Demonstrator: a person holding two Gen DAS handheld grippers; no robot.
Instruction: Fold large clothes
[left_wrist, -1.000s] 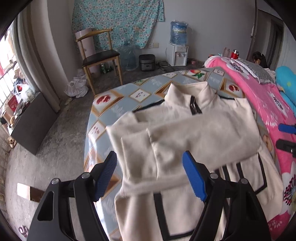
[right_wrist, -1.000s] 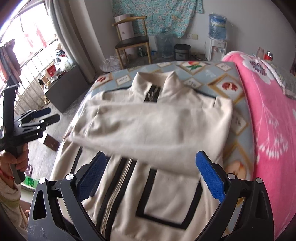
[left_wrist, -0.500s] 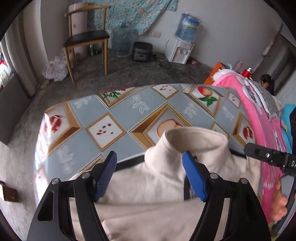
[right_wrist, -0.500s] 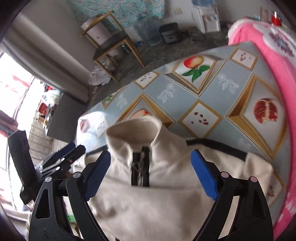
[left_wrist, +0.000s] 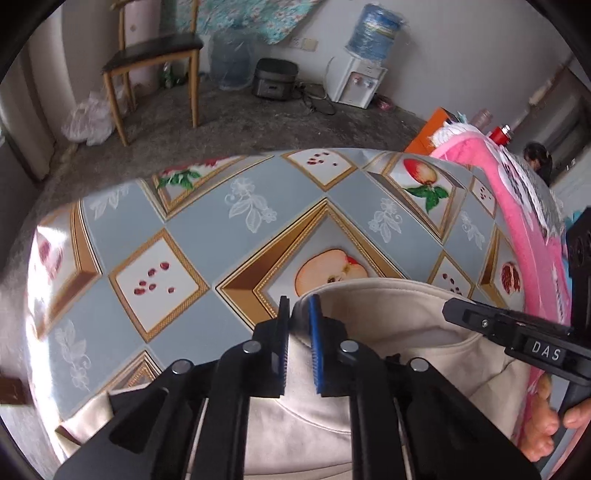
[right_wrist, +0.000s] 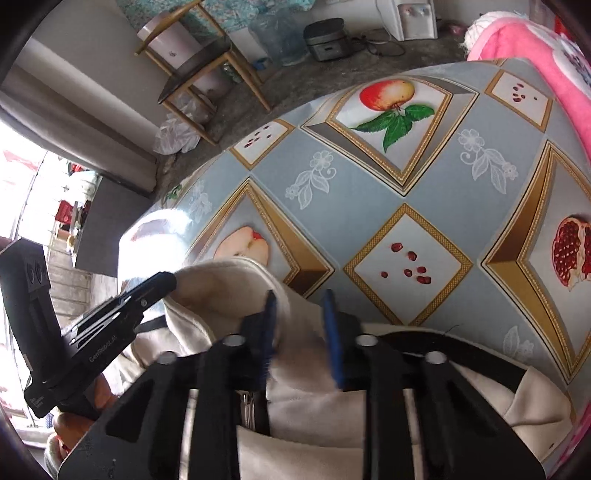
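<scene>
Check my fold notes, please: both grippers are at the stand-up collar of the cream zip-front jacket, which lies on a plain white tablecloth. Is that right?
Not quite. The tablecloth is not plain white: it is grey-blue with gold-framed fruit pictures, as both wrist views show. The rest holds: the left gripper and the right gripper, closing, are at the stand-up collar of the cream zip-front jacket.

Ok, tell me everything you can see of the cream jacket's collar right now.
The collar is a soft, cream stand-up band, open at the front above a dark zipper. It lies on the fruit-print tablecloth. The left gripper is shut on one edge; the right gripper is closing on the other, fabric between its jaws.
</scene>
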